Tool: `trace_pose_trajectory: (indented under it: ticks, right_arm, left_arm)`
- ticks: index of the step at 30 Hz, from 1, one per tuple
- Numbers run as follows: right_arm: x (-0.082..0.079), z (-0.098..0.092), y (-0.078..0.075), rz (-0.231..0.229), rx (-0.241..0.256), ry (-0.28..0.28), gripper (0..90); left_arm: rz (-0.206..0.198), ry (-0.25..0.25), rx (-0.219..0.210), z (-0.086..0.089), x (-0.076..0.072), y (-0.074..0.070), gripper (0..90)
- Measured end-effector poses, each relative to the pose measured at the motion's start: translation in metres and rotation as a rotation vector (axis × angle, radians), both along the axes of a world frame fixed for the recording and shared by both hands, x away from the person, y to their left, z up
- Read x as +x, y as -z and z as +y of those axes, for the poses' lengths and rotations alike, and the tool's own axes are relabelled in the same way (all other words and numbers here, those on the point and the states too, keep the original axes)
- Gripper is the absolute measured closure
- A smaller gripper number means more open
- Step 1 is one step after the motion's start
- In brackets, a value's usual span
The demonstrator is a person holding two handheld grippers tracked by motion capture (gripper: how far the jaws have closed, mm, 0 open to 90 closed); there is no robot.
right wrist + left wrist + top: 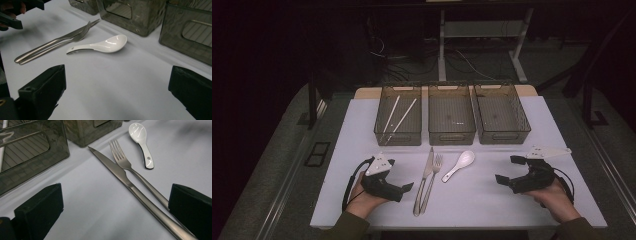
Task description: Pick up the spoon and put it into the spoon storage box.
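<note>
Sorted: two chopsticks point(394, 117), apparently, in left bin point(398, 131) | Left on table point(362, 130): knife point(423, 180), fork point(433, 177), spoon point(459, 164), before the bins | left hand-held gripper point(404, 189) wide, empty | right hand-held gripper point(508, 170) wide, empty

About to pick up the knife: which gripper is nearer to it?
Left. The left gripper sits just left of the knife, almost at its handle. The right gripper is well off to its right, beyond the fork and spoon.
</note>
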State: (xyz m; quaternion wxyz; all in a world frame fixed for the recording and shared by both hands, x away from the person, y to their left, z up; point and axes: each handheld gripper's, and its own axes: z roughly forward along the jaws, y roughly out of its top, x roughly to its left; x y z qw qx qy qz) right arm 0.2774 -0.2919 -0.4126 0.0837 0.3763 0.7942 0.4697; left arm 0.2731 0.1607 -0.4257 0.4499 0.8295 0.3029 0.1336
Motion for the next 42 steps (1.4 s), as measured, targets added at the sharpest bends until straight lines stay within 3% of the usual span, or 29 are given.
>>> trace_pose_trajectory:
  ticks: [42]
  right_arm:
    - [0.062,0.046,-0.013,0.018,0.048,-0.004,1.8]
  left_arm:
    - [-0.003,0.029,0.007,-0.003,0.000,0.000,0.0]
